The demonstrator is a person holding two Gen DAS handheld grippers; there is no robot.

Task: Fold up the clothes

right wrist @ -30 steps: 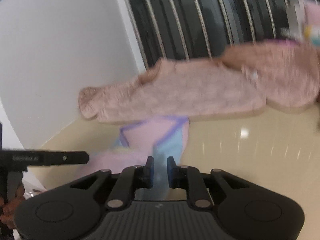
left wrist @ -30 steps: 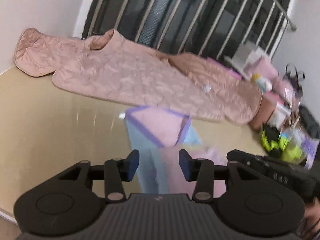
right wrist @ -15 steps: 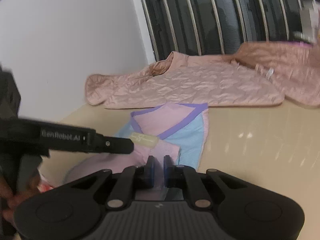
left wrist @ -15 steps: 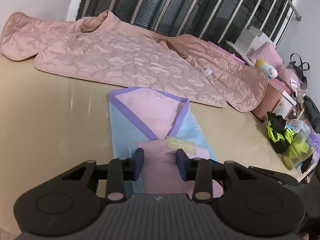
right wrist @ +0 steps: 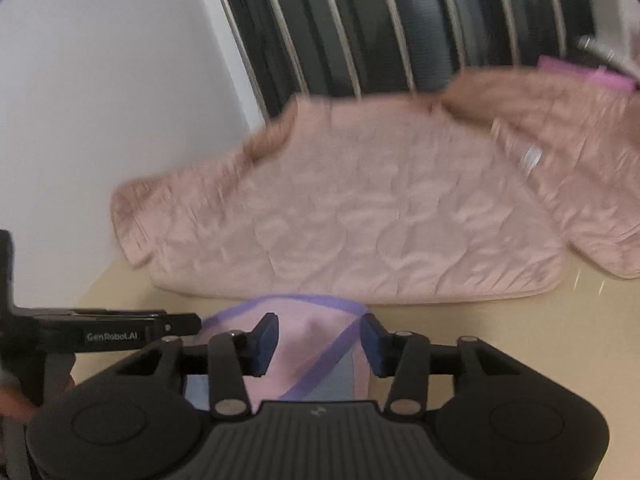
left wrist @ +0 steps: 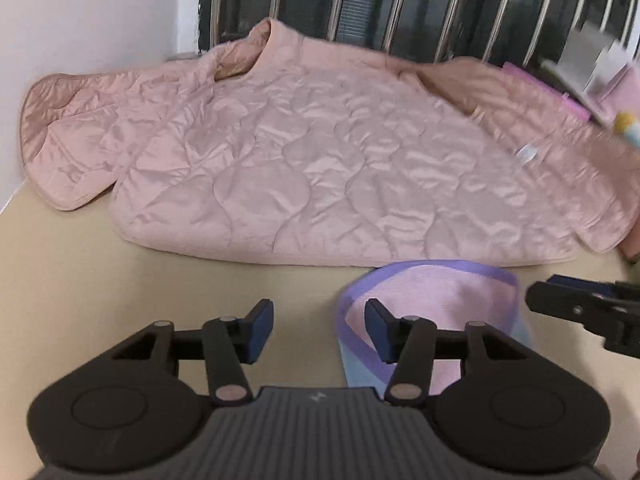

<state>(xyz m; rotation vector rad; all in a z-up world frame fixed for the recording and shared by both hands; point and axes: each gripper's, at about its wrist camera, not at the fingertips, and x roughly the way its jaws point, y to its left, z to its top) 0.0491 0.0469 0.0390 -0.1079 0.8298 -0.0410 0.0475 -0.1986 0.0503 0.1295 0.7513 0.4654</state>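
A small pink and blue garment with purple trim lies folded on the beige table, just in front of a spread pink quilted jacket. My left gripper hovers over bare table at the garment's left edge, its jaws opening with nothing between them. In the right wrist view my right gripper hangs over the same garment. Its jaws are opening, and the cloth lies below them without the pads pressing on it. The jacket fills the back. Each gripper shows in the other's view, the right gripper and the left gripper.
Dark window bars run behind the jacket and a white wall closes the left side. Blurred boxes and pink items stand at the far right. The table's left edge meets the wall.
Both grippers have swung toward the jacket, which now looms larger. The right jaws went from shut to apart and the left jaws widened. The small garment now sits low in both views.
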